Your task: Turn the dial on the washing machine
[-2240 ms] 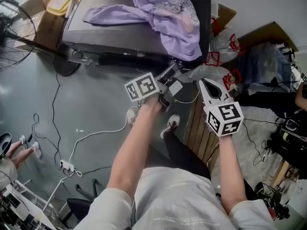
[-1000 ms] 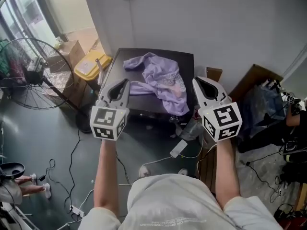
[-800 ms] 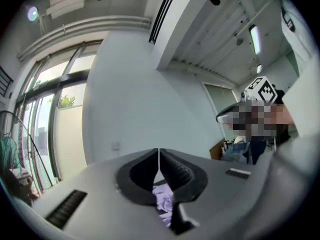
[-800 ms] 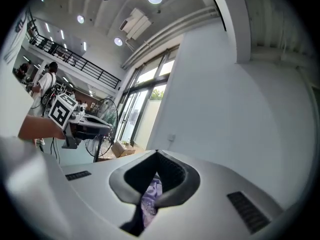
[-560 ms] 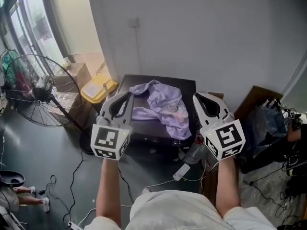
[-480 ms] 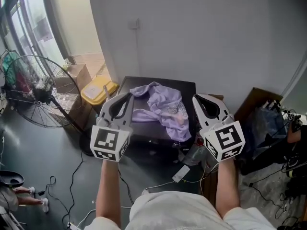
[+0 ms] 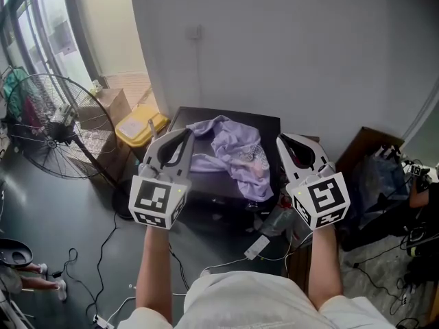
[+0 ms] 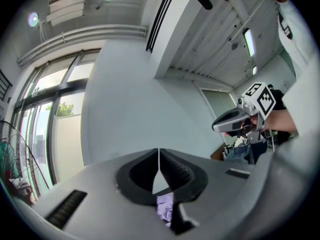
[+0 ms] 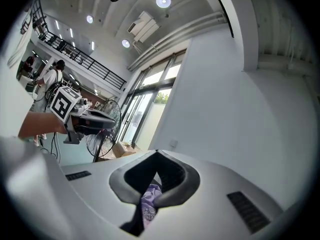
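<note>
The washing machine (image 7: 269,126) is a dark box against the grey wall, and a purple cloth (image 7: 236,153) is heaped on its top. No dial shows in any view. My left gripper (image 7: 185,133) is held level in front of the machine's left side, jaws shut and empty. My right gripper (image 7: 282,140) hovers at the machine's right side, also shut with nothing in it. In the left gripper view the shut left gripper (image 8: 159,156) frames a scrap of purple cloth (image 8: 164,206). The right gripper (image 9: 157,159) likewise points at the cloth (image 9: 149,201).
A standing fan (image 7: 41,125) is at the left, with a yellow-lidded box (image 7: 140,127) and cardboard boxes (image 7: 110,105) beside the machine. Cables (image 7: 103,252) and a white adapter (image 7: 258,247) lie on the floor. Bags and clutter (image 7: 381,177) crowd the right.
The head view swung up from the floor to the machine and wall. Both grippers rose and levelled out side by side; over the last half second they stay nearly still.
</note>
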Action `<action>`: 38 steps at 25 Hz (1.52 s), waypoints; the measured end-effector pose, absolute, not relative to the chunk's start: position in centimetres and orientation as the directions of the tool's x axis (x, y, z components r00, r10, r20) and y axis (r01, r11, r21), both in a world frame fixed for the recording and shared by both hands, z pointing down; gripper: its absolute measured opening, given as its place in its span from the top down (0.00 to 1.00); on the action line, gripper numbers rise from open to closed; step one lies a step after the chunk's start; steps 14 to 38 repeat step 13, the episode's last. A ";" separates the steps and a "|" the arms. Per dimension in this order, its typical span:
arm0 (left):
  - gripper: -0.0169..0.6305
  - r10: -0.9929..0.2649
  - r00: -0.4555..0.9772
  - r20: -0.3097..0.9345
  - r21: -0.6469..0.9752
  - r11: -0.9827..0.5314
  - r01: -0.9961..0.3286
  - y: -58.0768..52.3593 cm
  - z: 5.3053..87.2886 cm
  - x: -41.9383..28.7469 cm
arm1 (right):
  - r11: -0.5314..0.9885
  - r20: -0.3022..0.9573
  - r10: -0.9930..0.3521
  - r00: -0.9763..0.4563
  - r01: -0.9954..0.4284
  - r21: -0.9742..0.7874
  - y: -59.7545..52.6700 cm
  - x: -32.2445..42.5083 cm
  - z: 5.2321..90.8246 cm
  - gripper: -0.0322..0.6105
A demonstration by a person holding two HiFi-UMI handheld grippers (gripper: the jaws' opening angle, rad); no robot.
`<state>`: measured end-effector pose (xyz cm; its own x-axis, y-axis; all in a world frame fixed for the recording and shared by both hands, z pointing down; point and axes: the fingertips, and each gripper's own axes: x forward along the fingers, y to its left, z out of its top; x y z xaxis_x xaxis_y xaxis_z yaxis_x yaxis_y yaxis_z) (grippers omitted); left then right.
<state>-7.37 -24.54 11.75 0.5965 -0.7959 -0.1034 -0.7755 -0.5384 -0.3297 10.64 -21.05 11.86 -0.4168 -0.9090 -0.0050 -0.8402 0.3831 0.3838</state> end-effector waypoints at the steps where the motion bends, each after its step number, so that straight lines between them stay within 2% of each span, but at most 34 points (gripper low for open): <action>1: 0.94 -0.795 0.598 -0.101 -0.329 -0.540 -0.775 -24.6 11.8 -7.3 | 0.381 -0.001 -0.911 -0.413 -0.840 0.385 -21.2 10.8 12.0 0.93; 38: 0.94 -0.792 0.605 -0.088 -0.317 -0.553 -0.770 -24.9 12.6 -6.7 | 0.384 0.016 -0.913 -0.407 -0.845 0.372 -21.5 11.3 13.2 0.93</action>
